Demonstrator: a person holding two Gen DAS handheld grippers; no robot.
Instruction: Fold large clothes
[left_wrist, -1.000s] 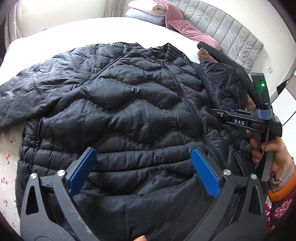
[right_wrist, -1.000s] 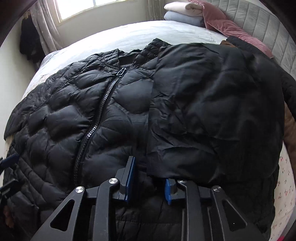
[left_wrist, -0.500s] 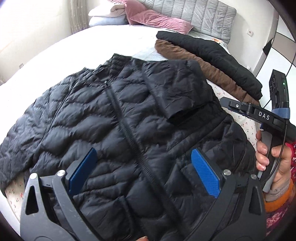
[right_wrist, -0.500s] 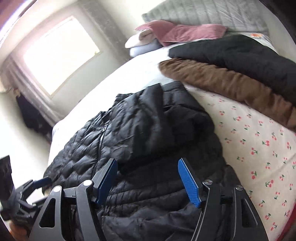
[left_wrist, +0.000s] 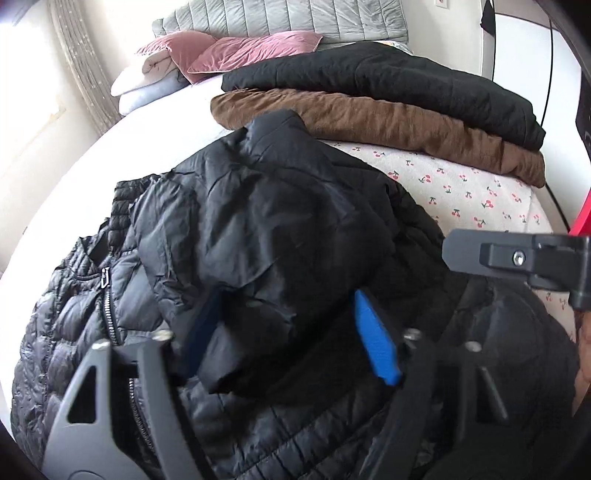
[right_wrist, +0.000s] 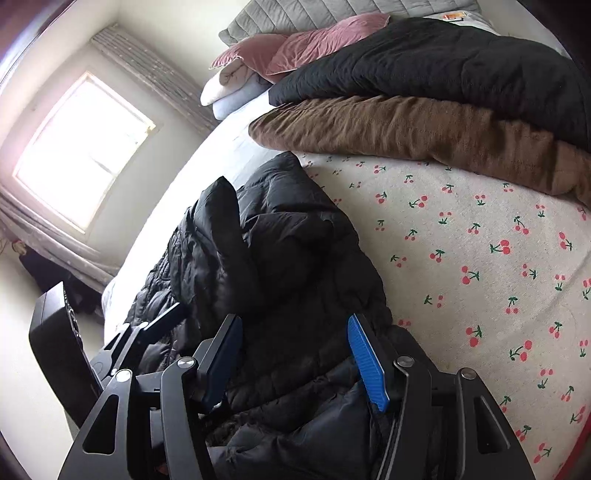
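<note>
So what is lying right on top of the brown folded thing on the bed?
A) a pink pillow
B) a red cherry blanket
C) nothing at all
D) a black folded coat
D: the black folded coat lies right on top of the brown folded garment, and both rest on the cherry-print sheet; the pink pillows sit further back by the headboard.
</note>
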